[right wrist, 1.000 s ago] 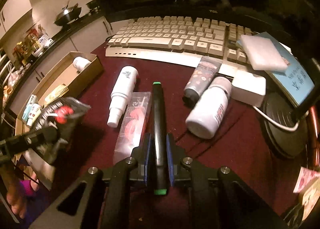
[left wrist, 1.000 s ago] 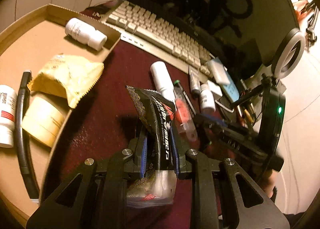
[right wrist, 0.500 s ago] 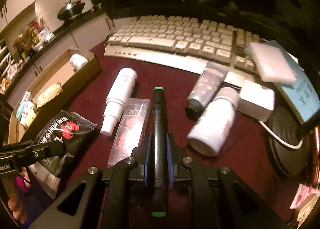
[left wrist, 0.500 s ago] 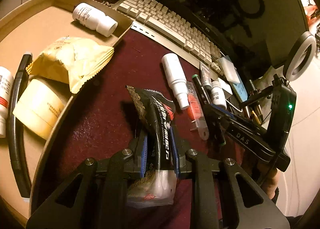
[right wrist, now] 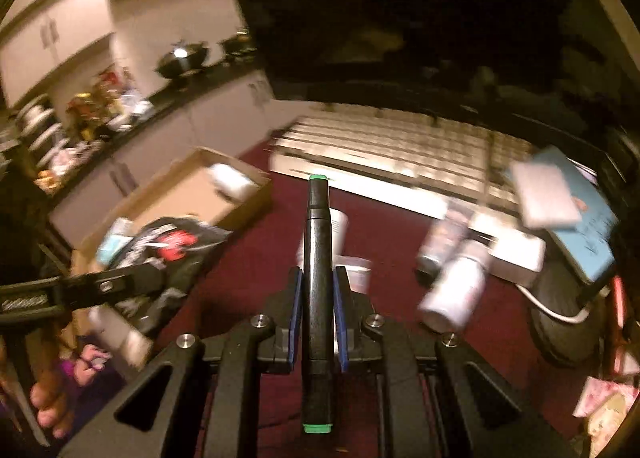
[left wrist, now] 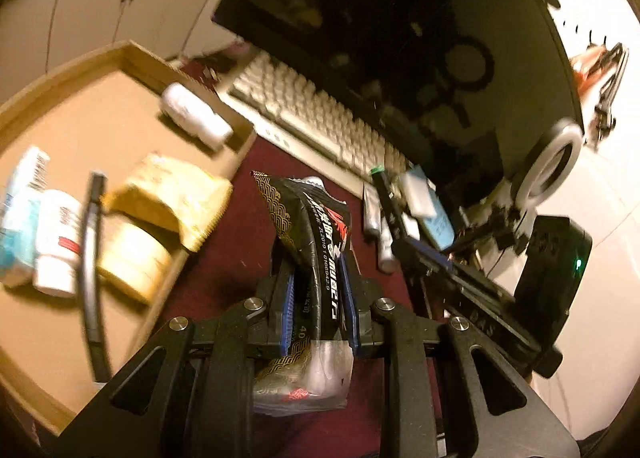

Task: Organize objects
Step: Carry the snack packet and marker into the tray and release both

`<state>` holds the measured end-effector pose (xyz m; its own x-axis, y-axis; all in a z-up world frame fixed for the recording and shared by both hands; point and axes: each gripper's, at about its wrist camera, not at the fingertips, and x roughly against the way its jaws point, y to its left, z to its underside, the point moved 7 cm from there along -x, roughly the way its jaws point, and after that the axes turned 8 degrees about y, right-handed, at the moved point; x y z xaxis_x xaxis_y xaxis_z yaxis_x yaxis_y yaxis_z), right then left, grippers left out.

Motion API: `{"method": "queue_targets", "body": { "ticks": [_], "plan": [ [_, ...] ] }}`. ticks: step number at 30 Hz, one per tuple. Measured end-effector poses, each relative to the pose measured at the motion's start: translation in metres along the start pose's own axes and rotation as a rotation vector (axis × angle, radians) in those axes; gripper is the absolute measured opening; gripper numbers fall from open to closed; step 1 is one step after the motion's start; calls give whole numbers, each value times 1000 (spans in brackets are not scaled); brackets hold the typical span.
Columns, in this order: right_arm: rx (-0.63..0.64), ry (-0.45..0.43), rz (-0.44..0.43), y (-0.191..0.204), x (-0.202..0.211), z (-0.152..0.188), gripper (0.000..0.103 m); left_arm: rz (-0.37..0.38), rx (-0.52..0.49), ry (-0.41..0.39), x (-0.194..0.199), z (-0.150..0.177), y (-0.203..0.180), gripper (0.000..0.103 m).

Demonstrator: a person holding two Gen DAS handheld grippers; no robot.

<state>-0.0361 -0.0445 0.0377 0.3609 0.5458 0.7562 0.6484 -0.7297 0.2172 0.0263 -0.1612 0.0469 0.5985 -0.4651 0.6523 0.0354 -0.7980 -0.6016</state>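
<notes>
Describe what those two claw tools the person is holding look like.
Both are matte black. The left gripper and right gripper each have two fingers lined with blue pads, silver bolt heads at the joints and triangular cut-outs in the frame. The right gripper's body shows a small green light.

Dim warm amber light; heavy motion blur both views; fisheye bending, dark vignette at corners.

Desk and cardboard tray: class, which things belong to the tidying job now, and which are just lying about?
In the job:
- black snack packet, in left gripper
- black marker, in right gripper
- cardboard tray

Lying about:
- keyboard
- ring light
- monitor
</notes>
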Motion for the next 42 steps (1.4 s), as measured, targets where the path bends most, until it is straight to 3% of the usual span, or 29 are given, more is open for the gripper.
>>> {"method": "queue_targets", "body": {
  "ticks": [9, 14, 21, 28, 33, 36, 42],
  "plan": [
    [137, 83, -162, 75, -43, -40, 13, -37, 131, -125, 50, -24, 60, 20],
    [217, 120, -173, 100, -77, -64, 13, -64, 226, -184, 80, -35, 101, 20],
    [252, 199, -157, 113, -138, -88, 13, -76, 300, -214, 84, -54, 130, 20],
    [298, 237, -135, 113, -170, -98, 13, -180, 358, -114, 51, -91, 153, 20],
    [289, 263, -138, 110, -183, -94, 13, -225, 419, -62, 34, -94, 170, 20],
    [295, 267, -133, 109, -182, -89, 13, -279, 380, -19, 22, -93, 170, 20],
    [287, 272, -128, 106, -183, -90, 13, -282, 382, -6, 9, -94, 172, 20]
  ]
}}
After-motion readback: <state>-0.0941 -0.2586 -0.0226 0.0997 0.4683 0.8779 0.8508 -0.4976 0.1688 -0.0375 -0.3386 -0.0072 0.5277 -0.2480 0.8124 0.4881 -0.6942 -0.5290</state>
